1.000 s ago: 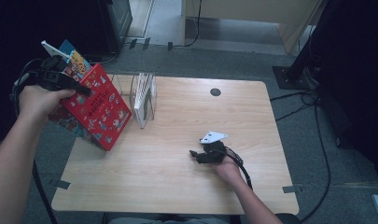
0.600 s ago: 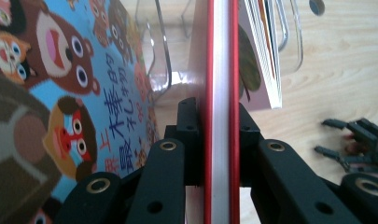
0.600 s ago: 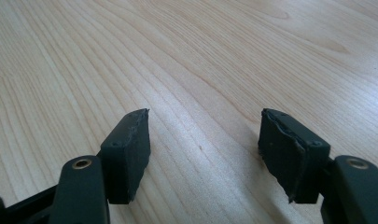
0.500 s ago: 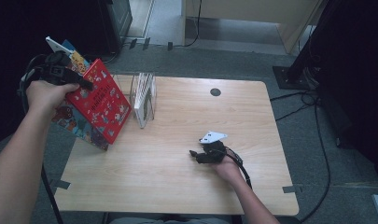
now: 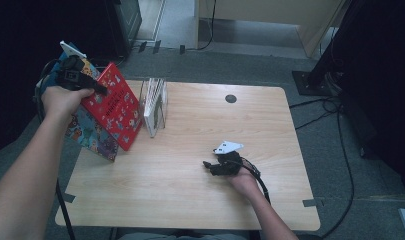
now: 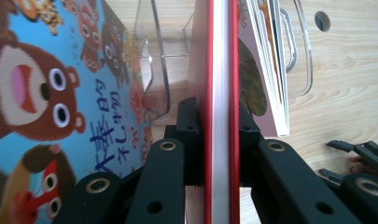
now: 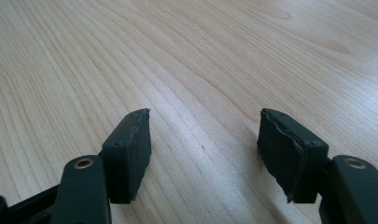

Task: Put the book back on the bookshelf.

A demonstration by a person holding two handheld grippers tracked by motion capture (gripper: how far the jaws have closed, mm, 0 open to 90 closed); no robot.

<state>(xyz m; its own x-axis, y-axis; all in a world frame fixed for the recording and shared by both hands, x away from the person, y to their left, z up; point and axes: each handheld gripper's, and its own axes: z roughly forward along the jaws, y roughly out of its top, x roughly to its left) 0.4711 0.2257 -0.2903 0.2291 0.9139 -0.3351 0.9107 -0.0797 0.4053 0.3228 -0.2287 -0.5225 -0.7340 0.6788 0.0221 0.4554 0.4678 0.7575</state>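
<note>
The left claw (image 6: 219, 140) squeezes the red book (image 5: 115, 107) tight. The right claw (image 7: 203, 154) rests wide apart on the table (image 5: 190, 190). The book could bump the clear rack (image 5: 155, 107) and slip.

Two hand-held grippers are showing: the left hand-held gripper (image 5: 97, 89) and the right hand-held gripper (image 5: 208, 166). One red book (image 5: 115, 107), one blue book (image 5: 90, 132), one clear rack (image 5: 155, 106) and one tabletop (image 5: 190, 200) are showing.
</note>
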